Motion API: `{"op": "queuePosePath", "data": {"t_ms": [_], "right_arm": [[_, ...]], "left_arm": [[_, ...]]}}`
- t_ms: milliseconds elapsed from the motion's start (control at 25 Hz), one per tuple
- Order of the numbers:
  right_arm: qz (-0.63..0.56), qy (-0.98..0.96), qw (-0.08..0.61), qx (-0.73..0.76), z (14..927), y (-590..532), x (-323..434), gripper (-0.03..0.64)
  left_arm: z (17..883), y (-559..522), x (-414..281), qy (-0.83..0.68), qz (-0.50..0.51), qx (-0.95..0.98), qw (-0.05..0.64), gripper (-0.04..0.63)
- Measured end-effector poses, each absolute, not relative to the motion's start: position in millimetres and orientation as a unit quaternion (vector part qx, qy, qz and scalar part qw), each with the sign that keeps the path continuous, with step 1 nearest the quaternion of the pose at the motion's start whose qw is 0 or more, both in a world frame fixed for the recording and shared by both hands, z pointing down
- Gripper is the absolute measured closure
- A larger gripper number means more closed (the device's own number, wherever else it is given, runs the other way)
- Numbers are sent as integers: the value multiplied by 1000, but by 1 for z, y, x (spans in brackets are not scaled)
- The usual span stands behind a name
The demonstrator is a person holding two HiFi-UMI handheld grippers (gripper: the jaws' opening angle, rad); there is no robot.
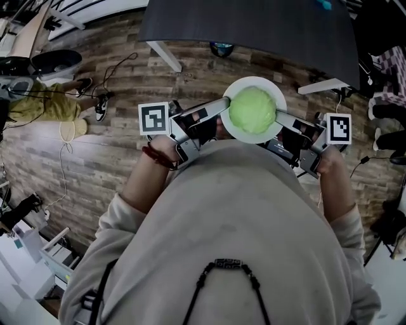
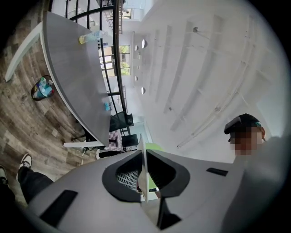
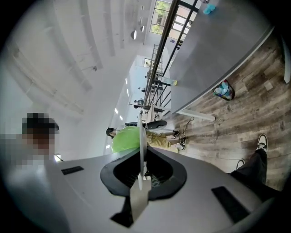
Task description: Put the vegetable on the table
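A round green vegetable (image 1: pixel 252 110), like a cabbage, lies on a white plate (image 1: pixel 275 94) held in the air in front of my chest. My left gripper (image 1: pixel 224 105) is shut on the plate's left rim, and my right gripper (image 1: pixel 281 119) is shut on its right rim. In the left gripper view the plate's thin edge (image 2: pixel 142 157) stands pinched between the jaws of the left gripper (image 2: pixel 143 175), with green vegetable (image 2: pixel 153 146) just past it. The right gripper view has the plate rim (image 3: pixel 142 145) clamped the same way in the right gripper (image 3: pixel 142 170), beside the vegetable (image 3: pixel 125 139). The dark grey table (image 1: pixel 254 28) lies ahead.
The table (image 2: pixel 72 68) carries a bottle (image 2: pixel 93 36) and a small blue item (image 3: pixel 210 8). A colourful bag (image 2: pixel 42 88) sits on the wooden floor under it. A person's legs and shoes (image 1: pixel 47 108) and cables (image 1: pixel 66 130) are at the left, with chairs at the right.
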State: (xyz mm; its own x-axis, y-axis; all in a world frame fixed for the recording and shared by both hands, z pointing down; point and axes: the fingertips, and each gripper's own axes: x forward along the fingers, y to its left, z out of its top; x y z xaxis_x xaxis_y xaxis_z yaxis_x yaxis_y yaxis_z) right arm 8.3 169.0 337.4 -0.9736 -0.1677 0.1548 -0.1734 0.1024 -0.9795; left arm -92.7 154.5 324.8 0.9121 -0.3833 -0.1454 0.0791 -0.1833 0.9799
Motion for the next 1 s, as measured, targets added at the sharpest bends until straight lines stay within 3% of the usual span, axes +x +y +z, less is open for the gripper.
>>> {"op": "queuePosePath", "data": {"t_ms": [1000], "right_arm": [[690,-714,-18,117,353,52,141,581]], "left_arm": [[340,33,45,-113,-124,736,656,561]]}}
